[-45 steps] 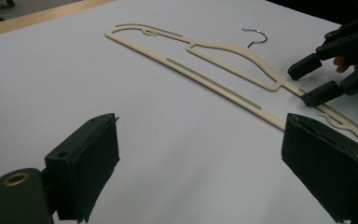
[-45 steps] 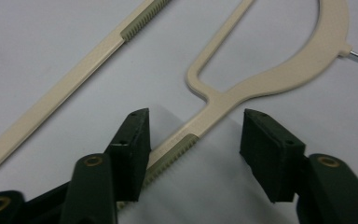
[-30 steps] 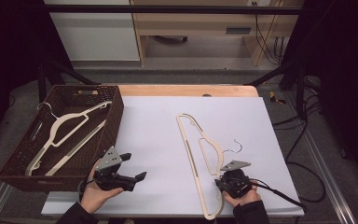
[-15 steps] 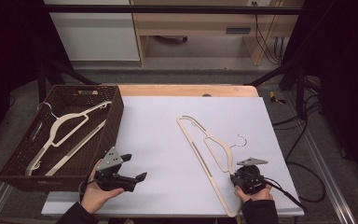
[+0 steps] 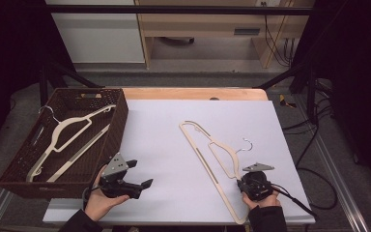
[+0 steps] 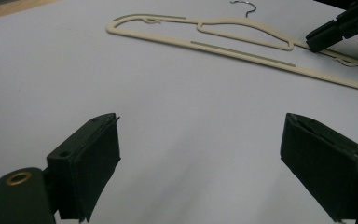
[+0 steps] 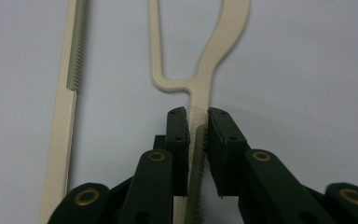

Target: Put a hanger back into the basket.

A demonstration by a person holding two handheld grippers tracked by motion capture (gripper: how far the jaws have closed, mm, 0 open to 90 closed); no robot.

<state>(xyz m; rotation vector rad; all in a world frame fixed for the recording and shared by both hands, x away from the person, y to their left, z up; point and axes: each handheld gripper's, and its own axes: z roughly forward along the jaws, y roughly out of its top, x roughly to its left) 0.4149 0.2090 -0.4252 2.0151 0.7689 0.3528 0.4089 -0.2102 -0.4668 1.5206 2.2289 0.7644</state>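
two grippers: left gripper point(image 5: 142, 174) spread wide, empty; right gripper point(image 7: 197, 116) clamps hanger point(image 7: 200, 88) arm, serrated strip visible close-up.

Your hanger point(image 7: 204, 70): smooth cream plastic, ribbed grey-green grip strips, thin bright metal hook point(image 5: 246, 144). Your basket point(image 5: 121, 116): dark brown woven wicker, rough. Your table cover point(image 5: 164, 135): matt pale sheet. Your right gripper point(image 7: 196, 128): matt black plastic, brass-coloured rivets.

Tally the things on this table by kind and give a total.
Cream plastic hangers: 2, one in the basket, one on the white tabletop
Dark brown woven basket: 1
Black handheld grippers: 2, left, right
Total: 5
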